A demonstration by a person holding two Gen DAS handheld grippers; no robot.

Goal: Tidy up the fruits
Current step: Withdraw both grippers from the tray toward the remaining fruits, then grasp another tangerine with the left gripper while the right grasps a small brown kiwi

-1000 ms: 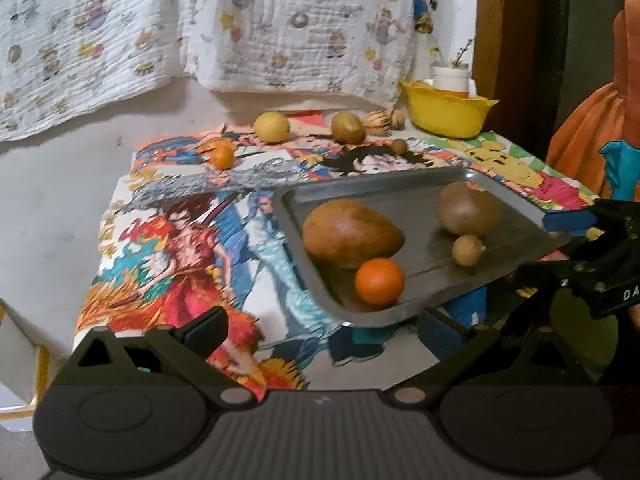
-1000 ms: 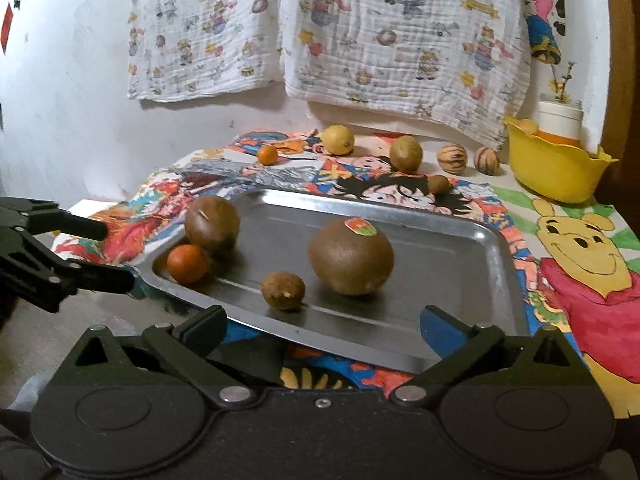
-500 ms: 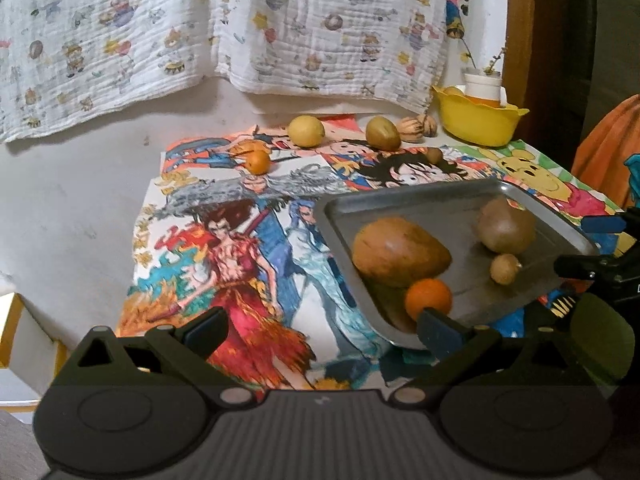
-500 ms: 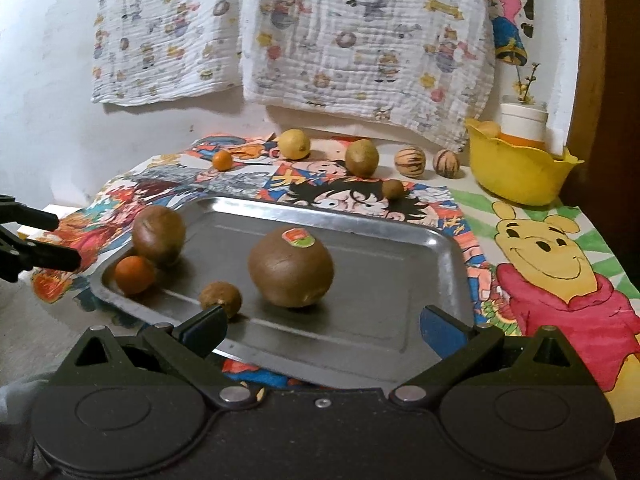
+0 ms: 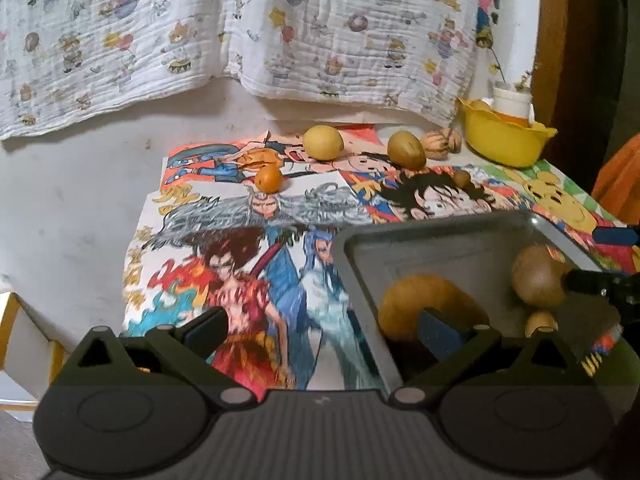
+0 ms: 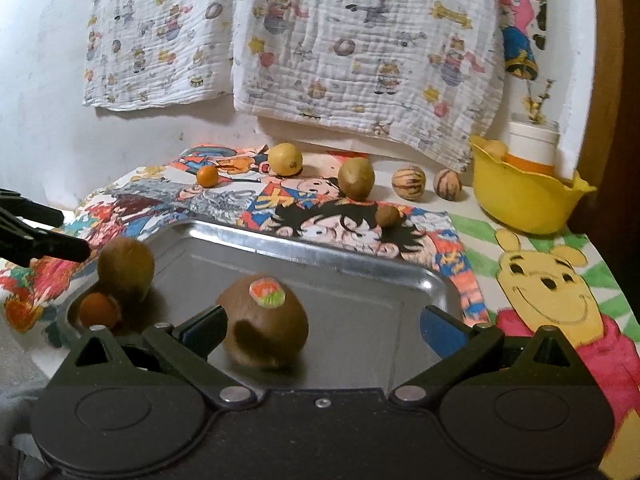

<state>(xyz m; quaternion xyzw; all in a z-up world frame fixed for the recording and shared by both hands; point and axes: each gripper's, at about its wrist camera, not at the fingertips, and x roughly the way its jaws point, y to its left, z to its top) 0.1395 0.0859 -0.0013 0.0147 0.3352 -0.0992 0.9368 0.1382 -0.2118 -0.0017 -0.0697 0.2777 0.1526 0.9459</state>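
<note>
1. Right gripper [image 6: 322, 326] jaws spread, empty; stickered brown fruit [image 6: 266, 326] lies between them on metal tray [image 6: 332, 252].
2. Left gripper [image 5: 322, 332] released; tray's left edge and an orange-brown fruit [image 5: 430, 304] just ahead.
3. Yellow bowl [image 6: 524, 196] at table's far right corner; loose fruits line the far edge.

Tray [image 6: 328, 248] holds four fruits; six more [image 6: 284, 159] lie behind

1. The left gripper [image 5: 322, 330] has a matte black body with two round discs, silver pivot screws and triangular cut-outs.
2. The right gripper [image 6: 322, 330] looks alike; its fingers carry blue pads [image 6: 440, 330].
</note>
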